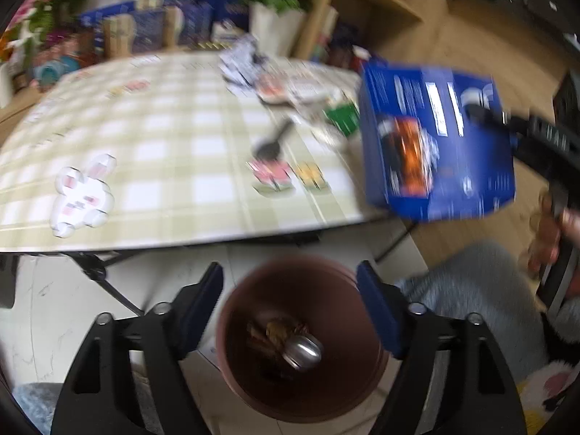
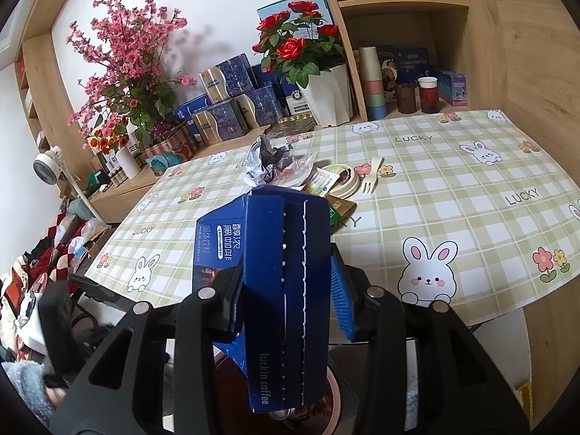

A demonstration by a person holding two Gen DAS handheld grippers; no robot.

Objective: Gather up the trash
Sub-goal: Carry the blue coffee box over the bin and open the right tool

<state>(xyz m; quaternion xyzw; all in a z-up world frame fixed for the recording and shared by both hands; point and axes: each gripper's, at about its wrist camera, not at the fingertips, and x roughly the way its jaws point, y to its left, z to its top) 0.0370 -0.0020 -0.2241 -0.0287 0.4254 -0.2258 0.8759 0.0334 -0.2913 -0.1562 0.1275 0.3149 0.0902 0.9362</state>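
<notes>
My left gripper (image 1: 290,291) stands open over a brown bin (image 1: 226,330) on the floor below the table edge, nothing between its fingers. Scraps and a shiny metal piece (image 1: 302,351) lie in the bin. My right gripper (image 2: 286,272) is shut on a blue coffee box (image 2: 282,290), held just past the table's near edge; the box (image 1: 435,145) also shows blurred at the right of the left wrist view. On the checked table (image 2: 453,199) remain crumpled paper (image 2: 264,159), a round lid (image 2: 344,181), a pale fork (image 2: 371,177), a green packet (image 1: 342,116) and a black spoon (image 1: 270,141).
Flower pots (image 2: 326,101), stacked blue and gold boxes (image 2: 232,108) and cups (image 2: 371,87) crowd the far side by a wooden shelf. A small fan (image 2: 47,170) and clutter stand at the left. A person's grey-clad leg (image 1: 471,290) is beside the bin.
</notes>
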